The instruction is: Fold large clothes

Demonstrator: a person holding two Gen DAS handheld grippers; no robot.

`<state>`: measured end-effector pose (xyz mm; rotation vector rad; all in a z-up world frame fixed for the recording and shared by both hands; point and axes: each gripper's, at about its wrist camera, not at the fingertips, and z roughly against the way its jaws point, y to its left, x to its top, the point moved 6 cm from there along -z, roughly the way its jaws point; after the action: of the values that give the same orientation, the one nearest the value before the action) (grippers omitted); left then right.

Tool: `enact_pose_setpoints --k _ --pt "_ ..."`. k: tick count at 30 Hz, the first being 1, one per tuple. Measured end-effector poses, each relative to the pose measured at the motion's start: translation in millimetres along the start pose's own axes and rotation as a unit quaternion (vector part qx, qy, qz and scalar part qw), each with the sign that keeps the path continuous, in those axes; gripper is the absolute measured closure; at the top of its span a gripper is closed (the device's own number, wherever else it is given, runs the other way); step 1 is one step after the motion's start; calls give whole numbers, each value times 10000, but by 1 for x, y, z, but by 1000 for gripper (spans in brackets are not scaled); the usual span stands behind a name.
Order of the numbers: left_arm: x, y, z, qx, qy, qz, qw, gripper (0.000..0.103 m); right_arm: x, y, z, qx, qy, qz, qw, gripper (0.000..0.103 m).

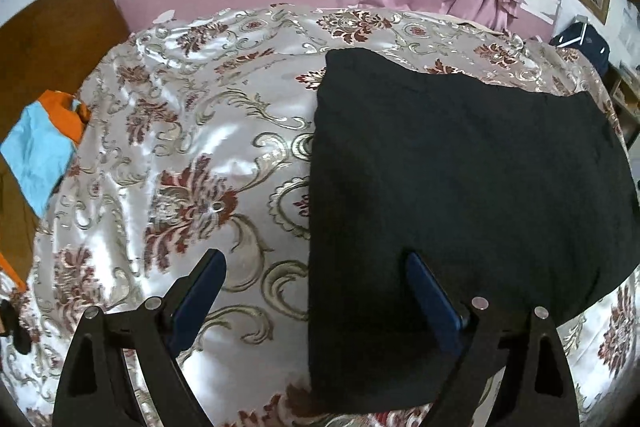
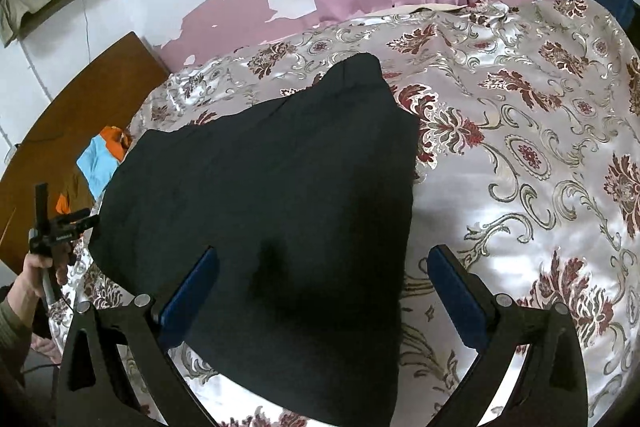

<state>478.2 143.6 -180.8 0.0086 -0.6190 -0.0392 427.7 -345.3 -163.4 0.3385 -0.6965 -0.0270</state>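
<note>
One black garment (image 1: 460,167) lies folded flat mid-bed (image 1: 180,107); left gripper (image 1: 316,263) and right gripper (image 2: 324,259) hover spread and empty, so folding seems nearly done.

- The left gripper (image 1: 314,267) is tilting downward, its jaws standing wide apart with nothing between the blue pads.
- The right gripper (image 2: 322,263) is likewise angling down, jaws spread wide and empty.
- The person's left hand (image 2: 38,273) is gripping its handle.
</note>
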Motion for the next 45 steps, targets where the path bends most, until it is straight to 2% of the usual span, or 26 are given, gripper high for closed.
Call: enact_pose_setpoints --k 6,12,17,21,27,30,35,37,39,41,42,43,45 --pt "7 -3 -16 -479 53 166 9987 12 2 -11 -25 262 283 -275 9989 2" --pt "14 -10 -19 -786 55 132 9968 12 1 -7 -45 293 477 -121 9984 2" --pt "12 -20 -32 -1696 384 252 9844 12 0 -8 -58 427 609 -251 9969 2" --pt "14 -13 -49 -1922 504 526 9786 9 -4 -14 -67 526 740 -365 9952 2" --pt "23 -11 -74 -2493 840 995 9596 9 -3 -17 -83 740 932 -386 9921 2" --pt "32 -11 -84 -2612 932 1134 9540 9 0 -18 -91 840 1000 -378 9907 2" --pt "32 -20 -110 -2786 1320 1286 9426 8 5 -23 -105 1167 1138 -666 9844 2" --pt "30 -26 -114 -2750 1313 1211 9447 7 4 -25 -112 1257 1179 -758 9821 1" --pt "28 -34 -115 -2519 1212 962 9553 9 1 -26 -118 1350 1222 -863 9795 1" --pt "28 -42 -111 -2260 1038 695 9661 21 -5 -22 -124 1338 1238 -877 9793 1" --pt "28 -48 -106 -2158 902 524 9708 37 -7 -18 -126 1270 1226 -781 9812 2" --pt "29 -52 -100 -1967 756 424 9766 48 -8 -11 -126 1192 1195 -632 9836 20" --pt "29 -59 -90 -1678 537 238 9841 58 -7 3 -119 1253 1050 -373 9858 42"
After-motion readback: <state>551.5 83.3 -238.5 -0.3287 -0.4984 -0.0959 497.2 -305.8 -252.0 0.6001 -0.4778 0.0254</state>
